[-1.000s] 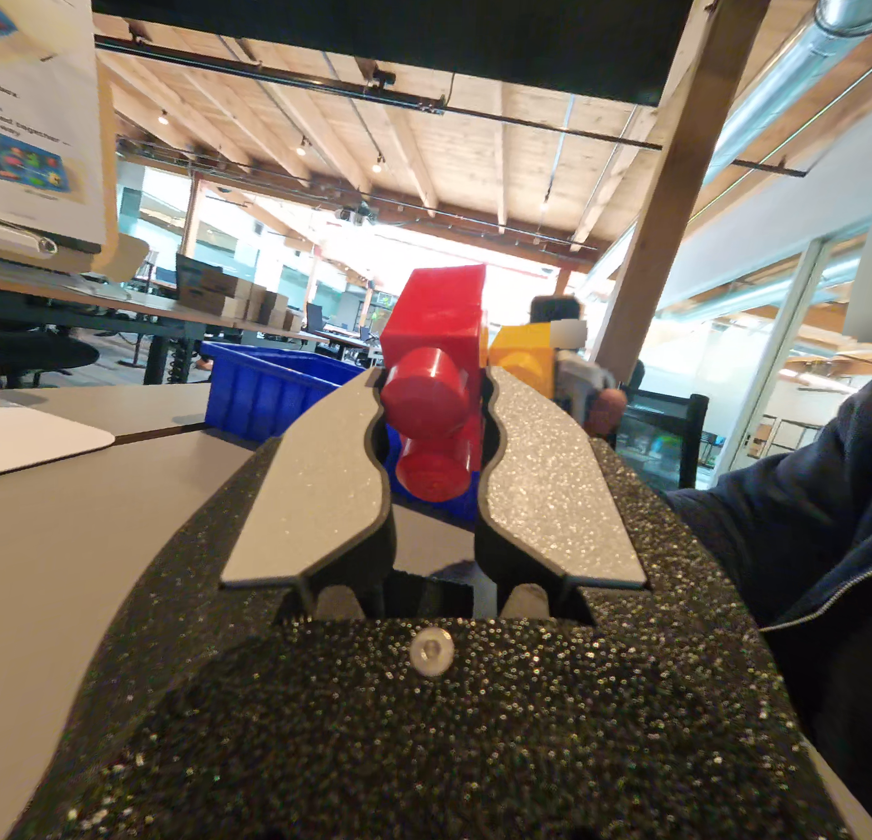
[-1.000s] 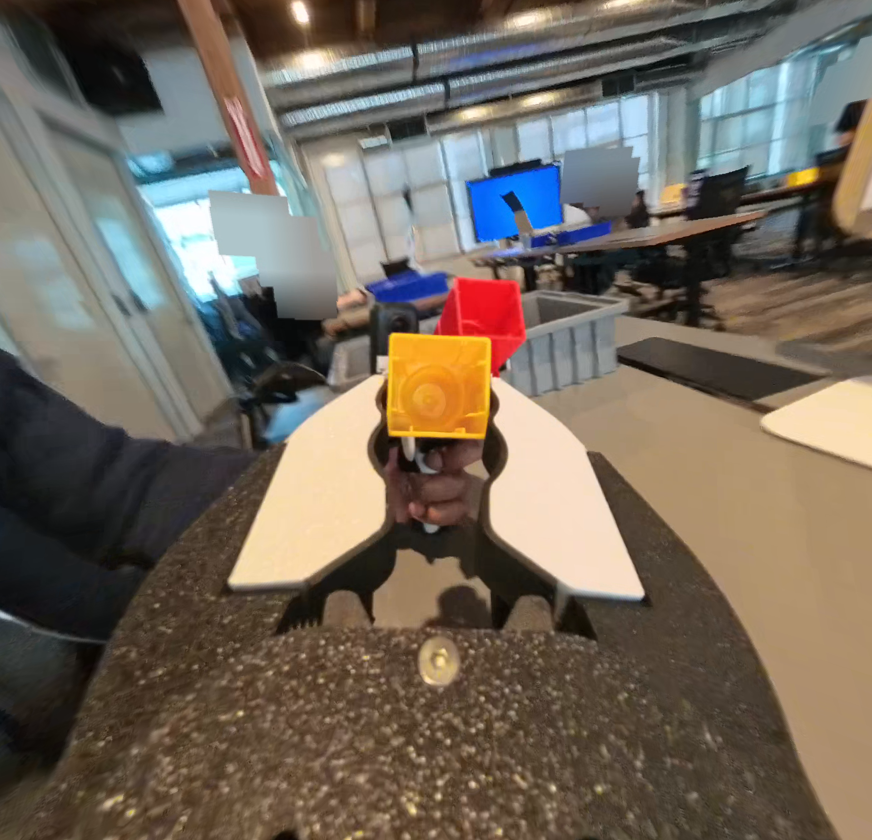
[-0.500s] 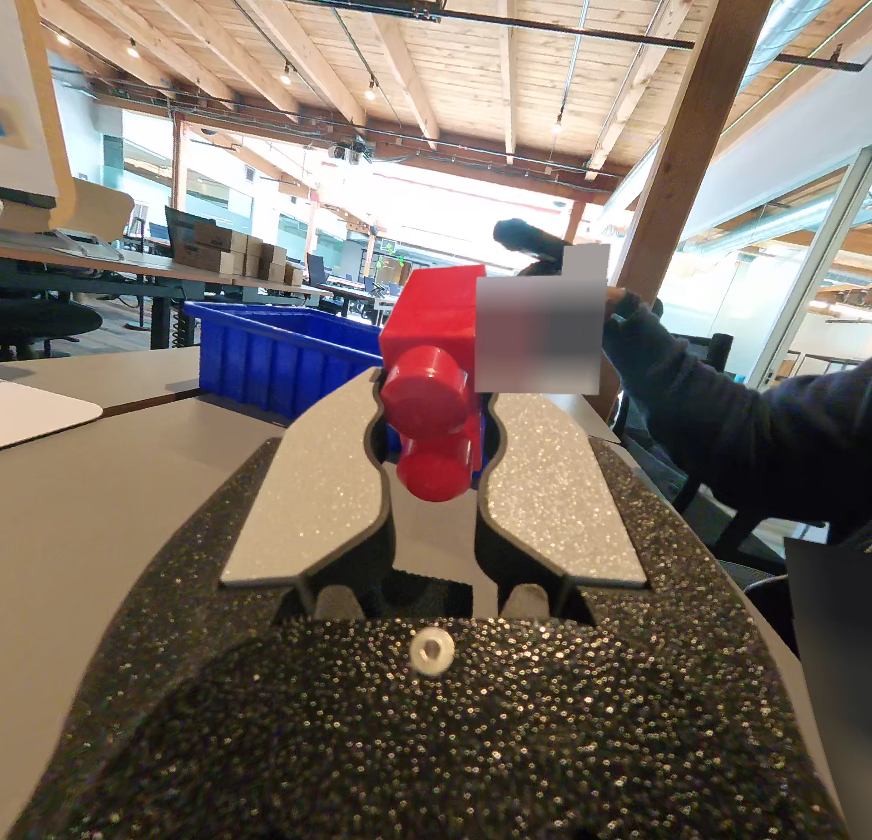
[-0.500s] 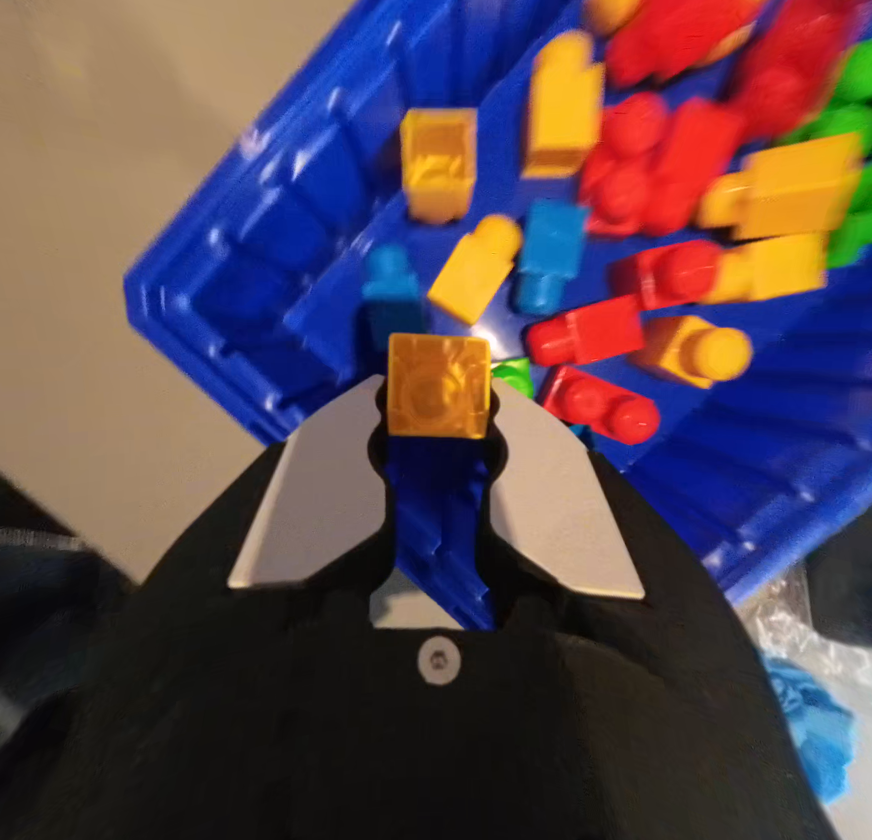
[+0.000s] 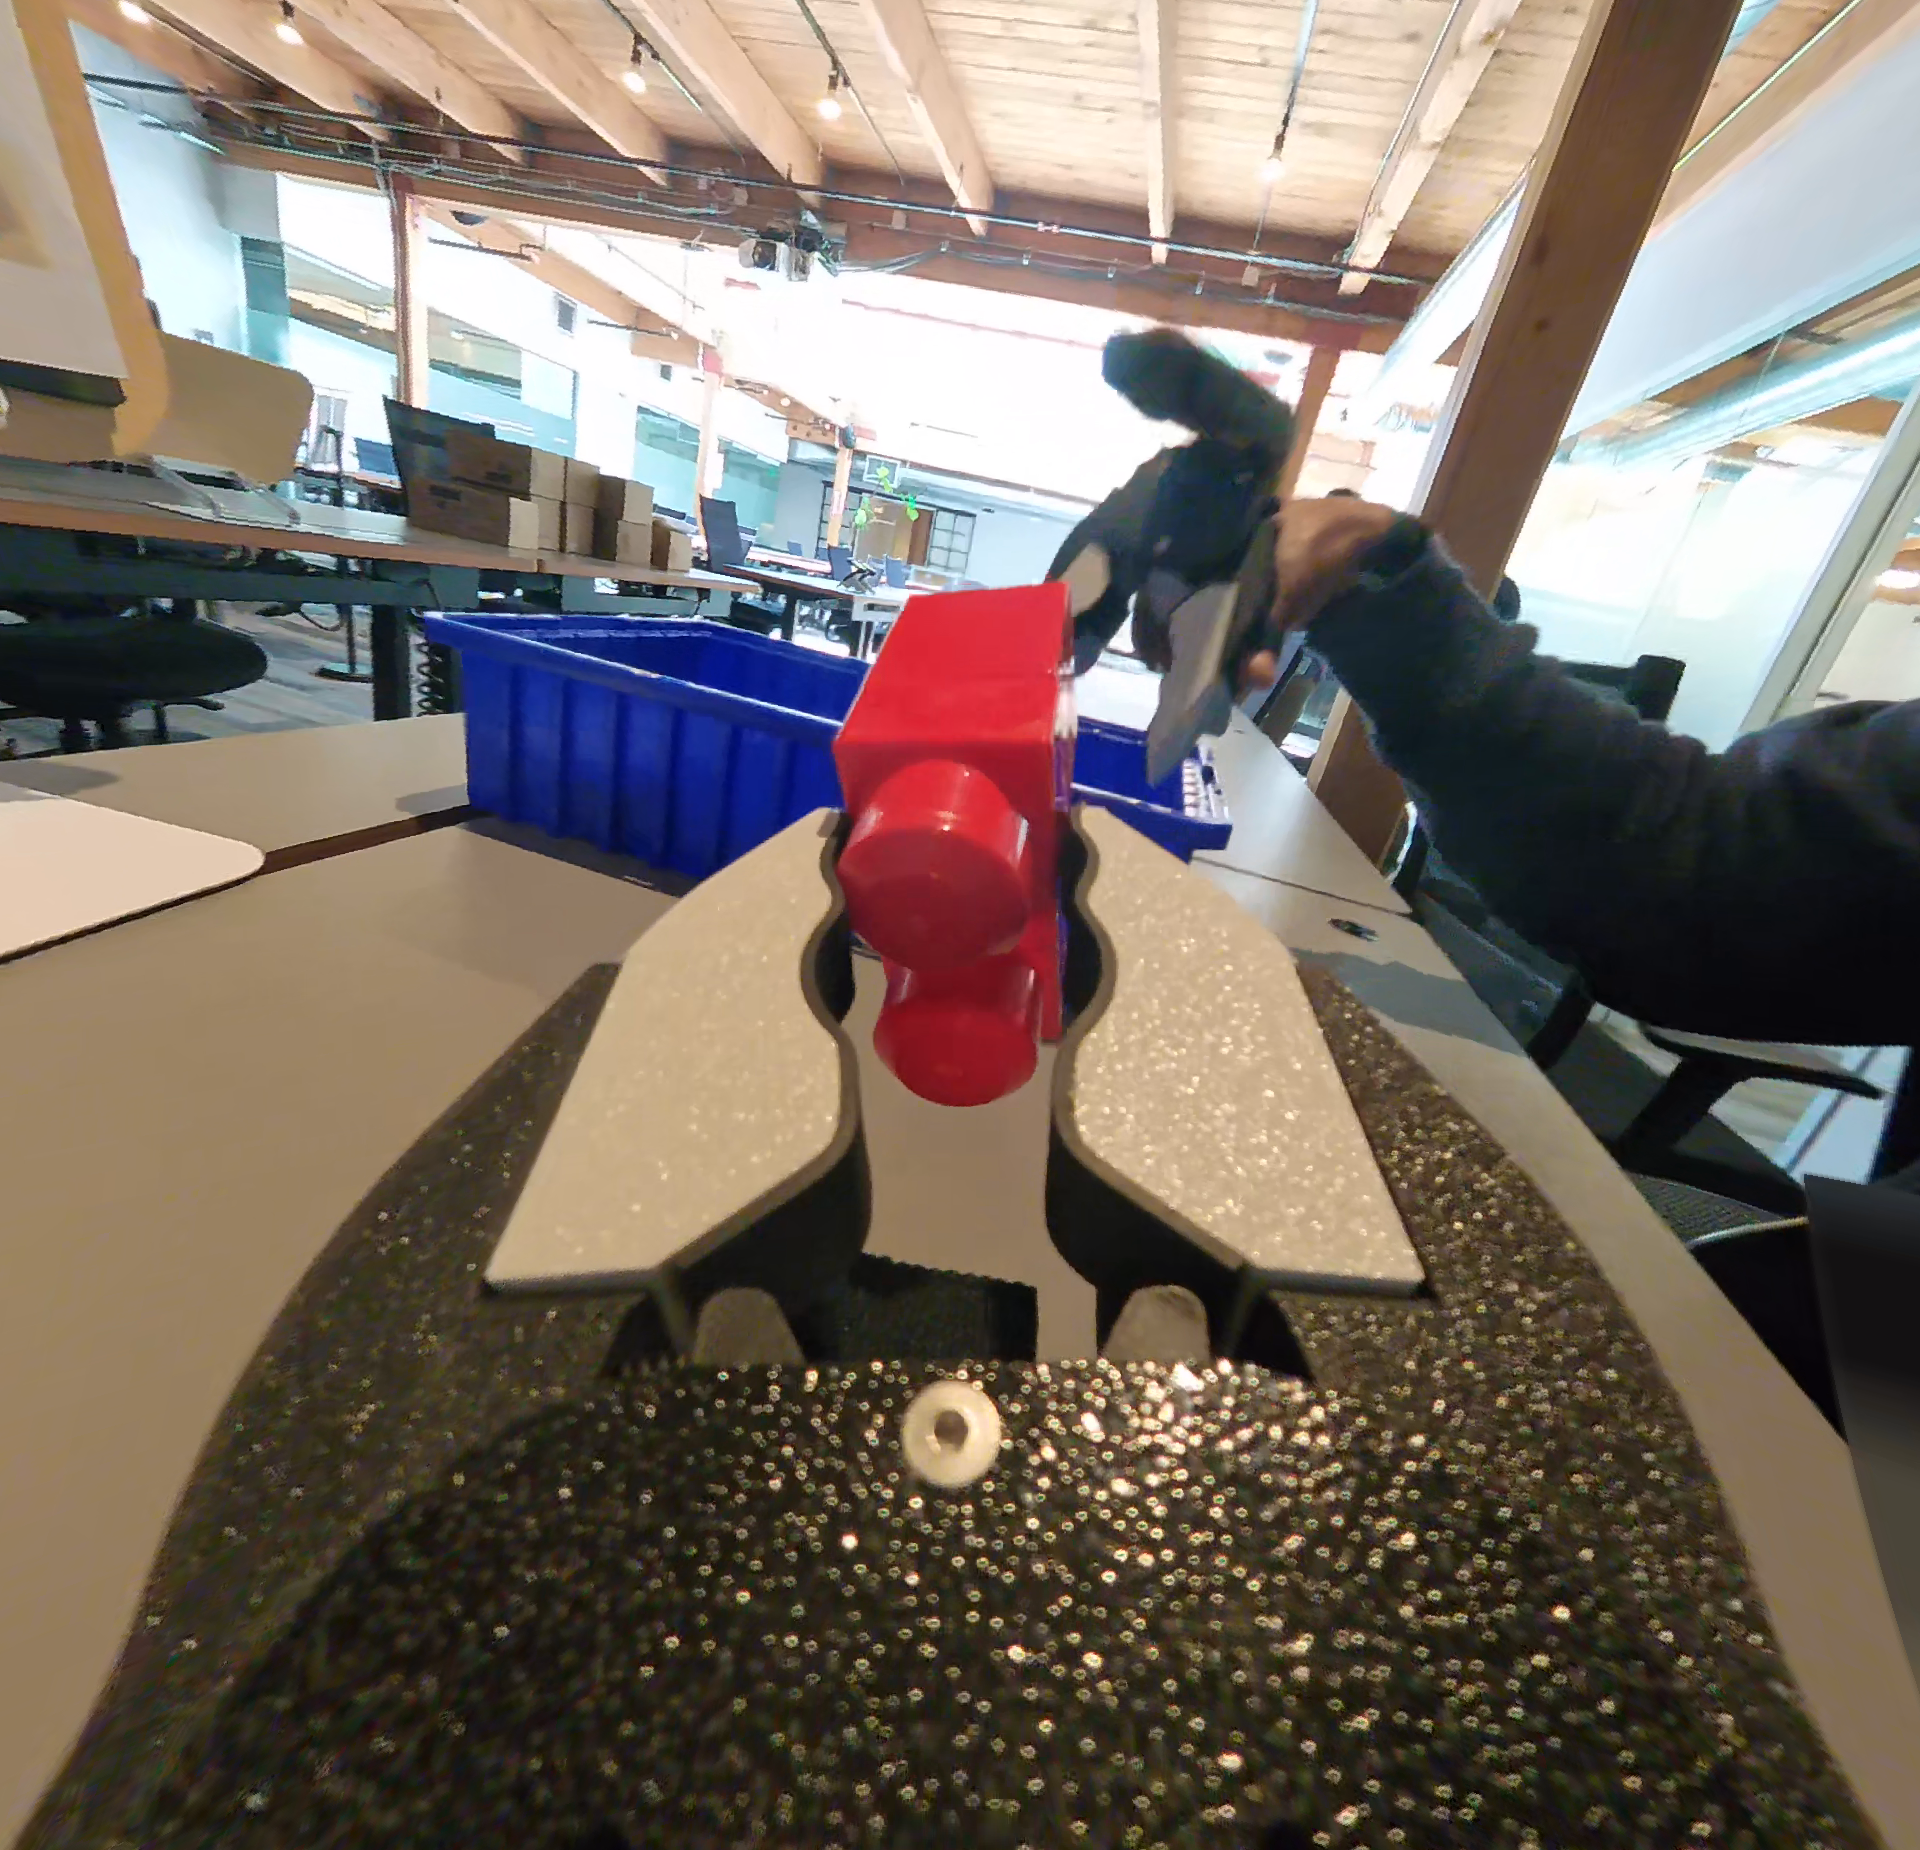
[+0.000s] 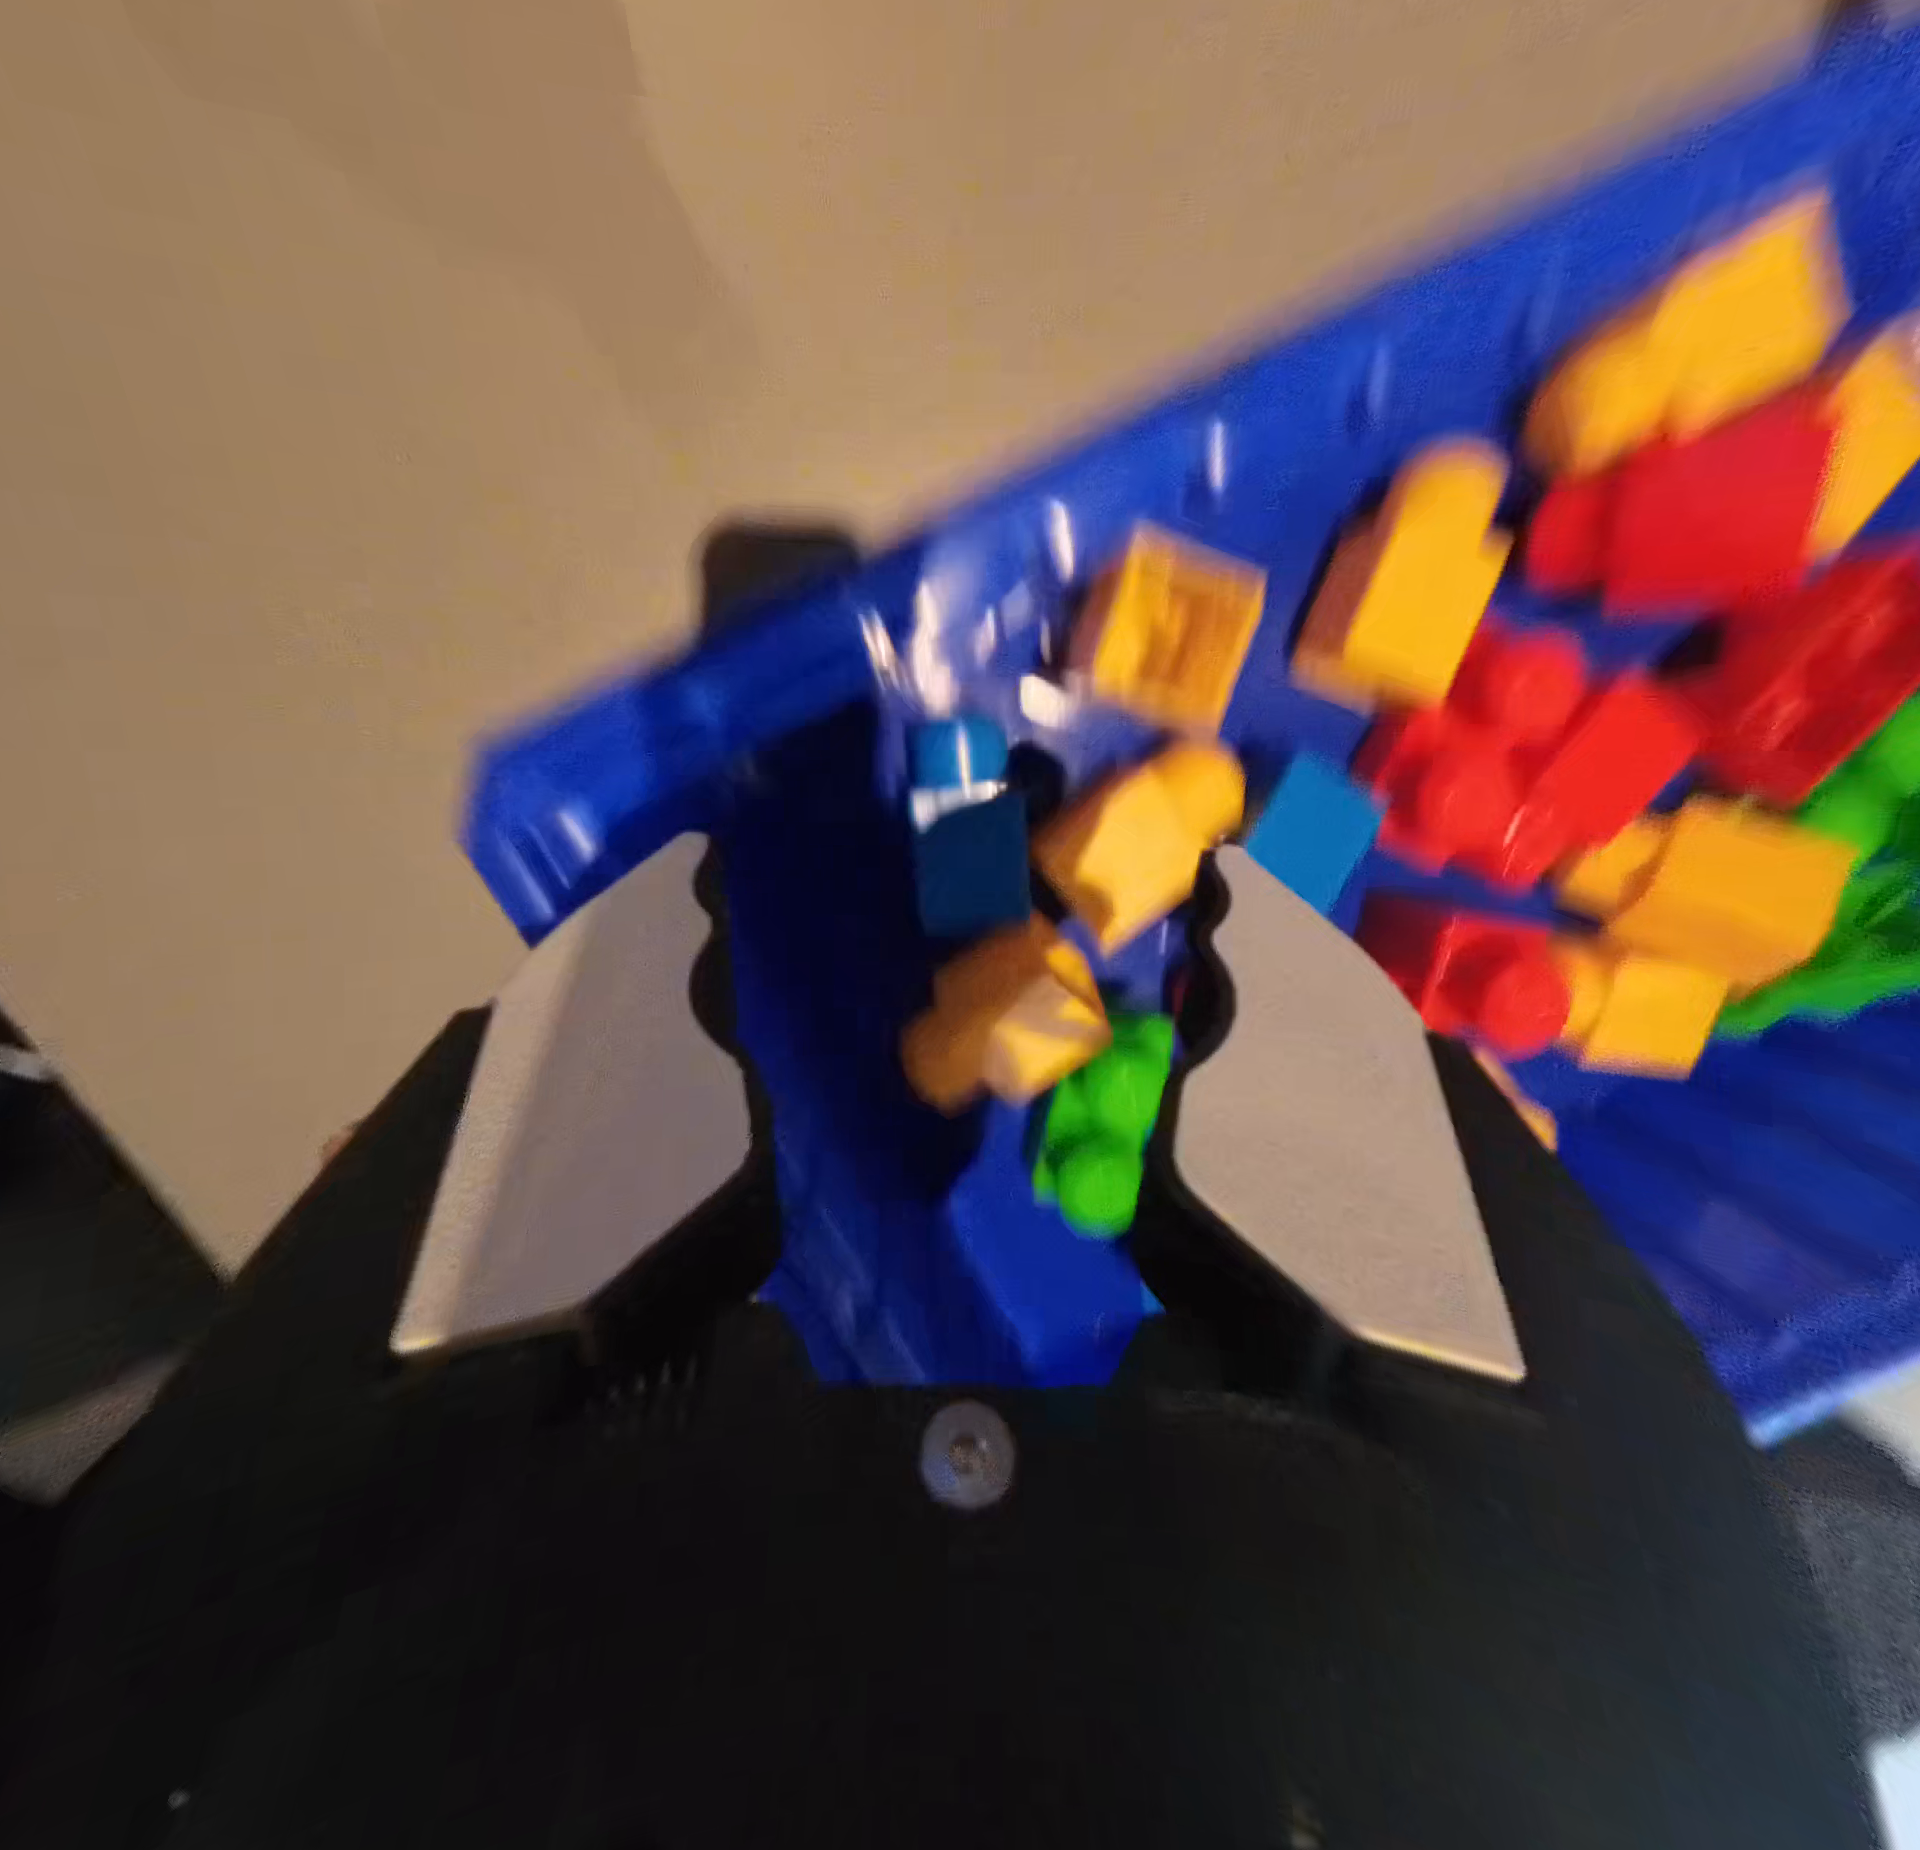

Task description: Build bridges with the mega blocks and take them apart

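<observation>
My left gripper (image 5: 951,844) is shut on a red two-stud block (image 5: 961,730), pads against its sides, studs facing the camera, above the grey table (image 5: 312,1021). My right gripper (image 6: 961,865) is open over the near corner of the blue bin (image 6: 644,751). A small yellow block (image 6: 1013,1021) lies free between its spread fingers, blurred, among the bin's blocks. The right gripper also shows in the left wrist view (image 5: 1138,647), tilted down over the blue bin (image 5: 644,730), its fingers apart.
The bin holds several loose blocks: red (image 6: 1507,761), yellow (image 6: 1413,574), green (image 6: 1101,1114), blue (image 6: 966,844). A dark sleeve (image 5: 1610,813) reaches in from the right. A white mat (image 5: 94,875) lies at the table's left. A wooden post (image 5: 1558,346) stands behind. The gap from one gripper's tips to the other's is roughly 25 cm.
The right gripper swung down over the bin, then opened; the yellow block left its grasp and now lies loose below. The left gripper still holds the red block, hardly moved.
</observation>
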`<state>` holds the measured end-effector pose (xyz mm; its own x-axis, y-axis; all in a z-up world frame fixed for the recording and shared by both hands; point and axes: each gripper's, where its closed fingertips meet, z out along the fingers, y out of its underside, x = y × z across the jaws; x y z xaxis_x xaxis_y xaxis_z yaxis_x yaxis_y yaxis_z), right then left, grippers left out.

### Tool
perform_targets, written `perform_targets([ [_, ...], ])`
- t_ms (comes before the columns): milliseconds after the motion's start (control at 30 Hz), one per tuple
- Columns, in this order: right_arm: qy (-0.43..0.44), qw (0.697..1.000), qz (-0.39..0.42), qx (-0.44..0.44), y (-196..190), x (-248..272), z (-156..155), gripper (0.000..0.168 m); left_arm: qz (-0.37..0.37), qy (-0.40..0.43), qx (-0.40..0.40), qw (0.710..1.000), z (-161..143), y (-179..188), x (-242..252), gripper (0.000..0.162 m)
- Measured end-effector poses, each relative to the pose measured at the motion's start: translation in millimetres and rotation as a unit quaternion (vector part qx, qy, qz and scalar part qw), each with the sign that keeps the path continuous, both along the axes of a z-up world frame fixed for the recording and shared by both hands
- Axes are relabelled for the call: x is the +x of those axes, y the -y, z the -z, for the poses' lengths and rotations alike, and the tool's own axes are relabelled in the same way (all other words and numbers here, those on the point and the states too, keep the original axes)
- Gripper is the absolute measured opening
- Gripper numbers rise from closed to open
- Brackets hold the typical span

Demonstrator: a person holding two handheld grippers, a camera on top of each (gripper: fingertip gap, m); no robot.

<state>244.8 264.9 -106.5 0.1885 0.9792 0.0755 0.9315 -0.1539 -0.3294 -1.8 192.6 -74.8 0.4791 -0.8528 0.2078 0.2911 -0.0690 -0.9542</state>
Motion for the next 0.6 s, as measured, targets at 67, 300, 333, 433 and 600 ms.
perform_targets([
  [67, -0.117, 0.991, -0.045, 0.045, 18.4, -59.9, -30.0, 0.085, -0.012, -0.024, 0.010, 1.000, 3.1, -1.2, 1.6, 0.036],
  [300, -0.359, 0.927, -0.111, 0.013, 85.5, -220.5, -52.1, 0.084, -0.001, -0.109, 0.060, 0.992, 12.5, 9.5, 8.5, 0.036],
  [333, -0.366, 0.923, -0.117, -0.011, 89.5, -228.7, -47.2, 0.081, 0.003, -0.115, 0.065, 0.991, 12.9, 11.7, 8.9, 0.036],
  [433, -0.368, 0.921, -0.118, -0.040, 92.2, -238.2, -34.1, 0.067, 0.025, -0.124, 0.071, 0.989, 13.4, 18.0, 11.4, 0.036],
  [600, -0.372, 0.919, -0.129, -0.034, 91.1, -232.5, -29.1, 0.038, 0.057, -0.131, 0.040, 0.989, 21.8, 20.6, 19.0, 0.035],
])
